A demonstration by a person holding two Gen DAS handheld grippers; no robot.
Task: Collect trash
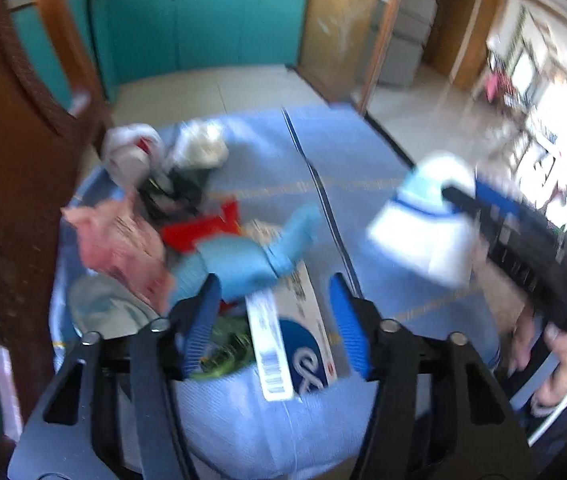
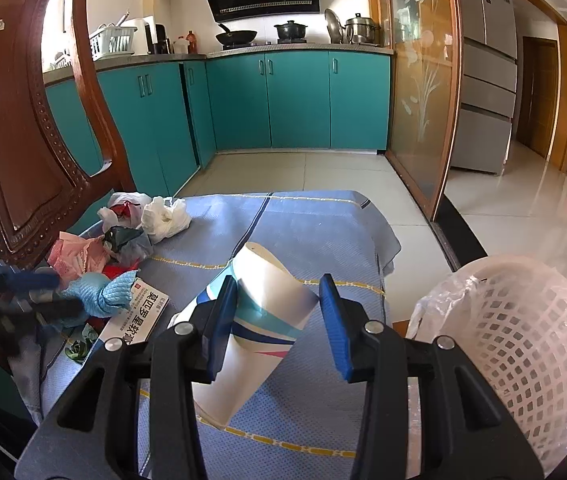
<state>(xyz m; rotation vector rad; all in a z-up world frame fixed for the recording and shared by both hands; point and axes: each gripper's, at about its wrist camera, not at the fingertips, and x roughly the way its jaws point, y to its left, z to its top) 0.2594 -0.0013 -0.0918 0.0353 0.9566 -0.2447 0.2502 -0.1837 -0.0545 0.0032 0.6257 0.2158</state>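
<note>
Writing: only the flat white carton (image 2: 135, 318) carries readable print — large Chinese characters along its top, a small red square logo at one corner; in the left wrist view a blue round logo and a barcode strip on its end. Paper cup (image 2: 261, 306): white with teal, blue and pink bands, no text legible.

Containers: one white lattice basket (image 2: 523, 344), lined with a clear plastic bag, sits at the right, off the desk edge. Contents can't be told from here. Paper cup mouth looks empty.

Count on the desk (image 2: 315, 232) (blue cloth cover), trash pile at left by the wooden chair (image 2: 15, 128):
- 1 carton
- 1 light-blue quilted cloth (image 2: 111, 294), lying partly on the carton
- 1 pink wrapper (image 2: 79, 256)
- 1 red scrap, mostly buried
- 1 dark crumpled bag
- 2 white crumpled bags/tissues at the far end, one with red inside
- 1 green scrap near the carton's near end

Left tongs (image 1: 273, 312): half open, over the carton and blue cloth, nothing pinched; view is motion-blurred.
Right tongs (image 2: 279, 312): narrowed on the paper cup, holding it tilted above the desk, between the pile and the basket.
</note>
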